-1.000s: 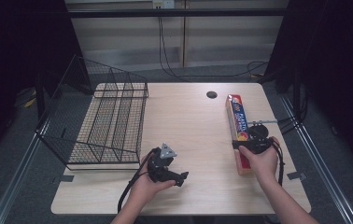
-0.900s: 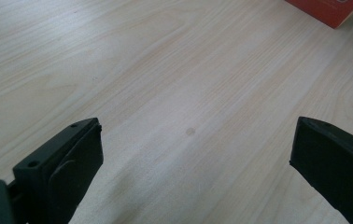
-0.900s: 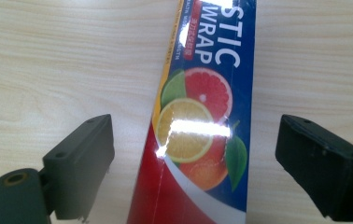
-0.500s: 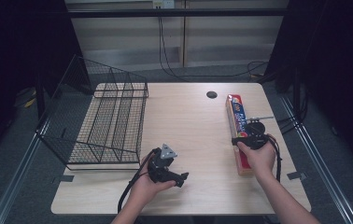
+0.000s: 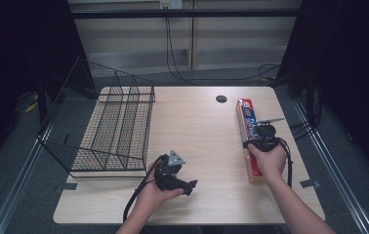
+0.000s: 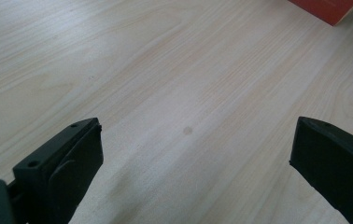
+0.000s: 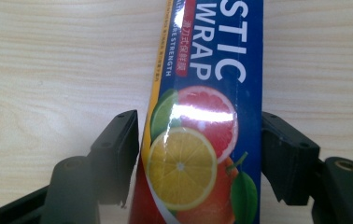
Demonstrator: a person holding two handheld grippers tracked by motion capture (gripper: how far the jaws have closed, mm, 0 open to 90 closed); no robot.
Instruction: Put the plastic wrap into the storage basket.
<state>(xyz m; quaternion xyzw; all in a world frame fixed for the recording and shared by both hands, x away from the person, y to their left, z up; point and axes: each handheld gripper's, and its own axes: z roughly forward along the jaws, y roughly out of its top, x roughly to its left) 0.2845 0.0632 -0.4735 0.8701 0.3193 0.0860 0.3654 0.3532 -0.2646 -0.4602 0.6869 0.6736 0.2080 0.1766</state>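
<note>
One plastic wrap box (image 7: 202, 140) sits right of one wire basket (image 5: 109, 131); my right gripper (image 7: 198, 154) has just been closing and now clamps it, while my left gripper (image 6: 193, 163) gapes empty.

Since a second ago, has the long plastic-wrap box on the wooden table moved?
No. The plastic-wrap box lies just as before, below the round table hole; right gripper jaws have just been closing around it.

The plastic wrap box (image 7: 202, 116) reads "STIC WRAP" in white (cut off at the top), with "STRENGTH" along its yellow edge.
</note>
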